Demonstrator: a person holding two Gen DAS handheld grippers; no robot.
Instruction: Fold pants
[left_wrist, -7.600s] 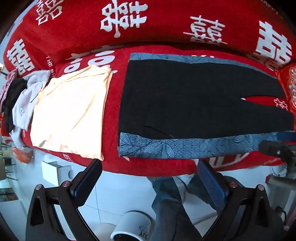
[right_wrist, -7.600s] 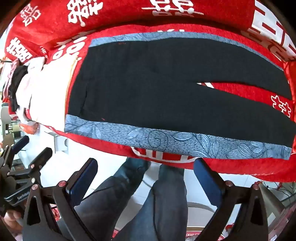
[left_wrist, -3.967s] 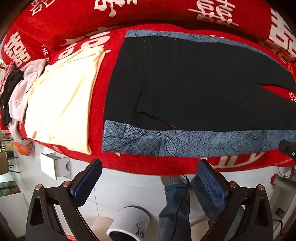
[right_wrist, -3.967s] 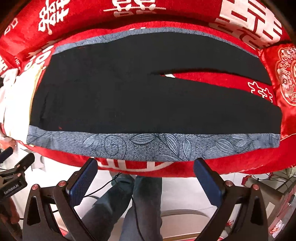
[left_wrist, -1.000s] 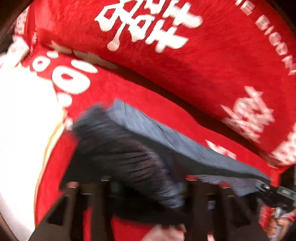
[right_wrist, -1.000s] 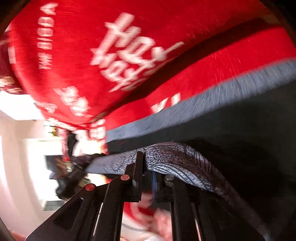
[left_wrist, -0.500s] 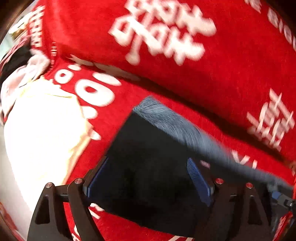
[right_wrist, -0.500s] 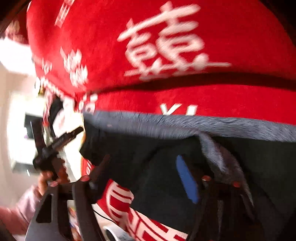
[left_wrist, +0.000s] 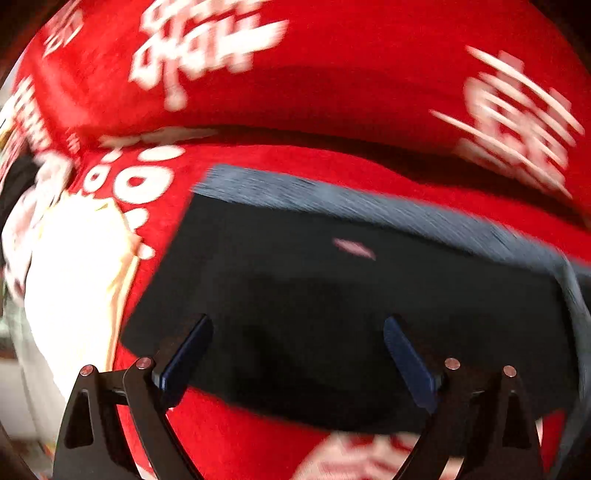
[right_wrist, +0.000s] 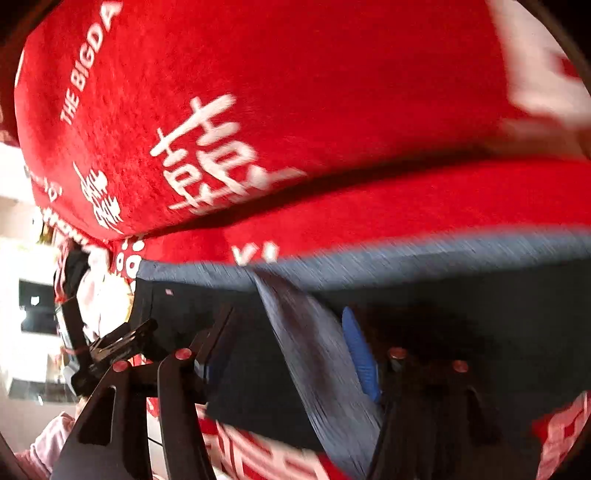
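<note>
Red plush with white characters fills most of what the left wrist camera takes in: a sofa (left_wrist: 332, 74) with its seat below and its backrest above. On the seat lie the pants (left_wrist: 332, 295), black with a grey-blue patterned band along the far edge, lying flat with no leg split showing. The picture is smeared with motion. The left gripper (left_wrist: 297, 350) hangs over the near part of the black cloth, its jaws opening and standing wide, the blue pads apart with nothing pinched between them. To the left of the pants, on the same seat, lies a pale cream garment (left_wrist: 74, 277), its edge near the pants but not touching them.

From the right wrist camera, the same red sofa rises behind, with white lettering on the backrest. The pants stretch across the seat, grey-blue band at the far edge. A fold of that grey-blue band (right_wrist: 317, 350) runs down between the fingers of the right gripper (right_wrist: 291, 350), lying against the blue pad of the right-hand finger; the other finger stands clear of it. Its jaws are closing a little but the cloth is not pinched. At the left edge the left gripper shows, with a pink sleeve (right_wrist: 40, 446) below it.
</note>
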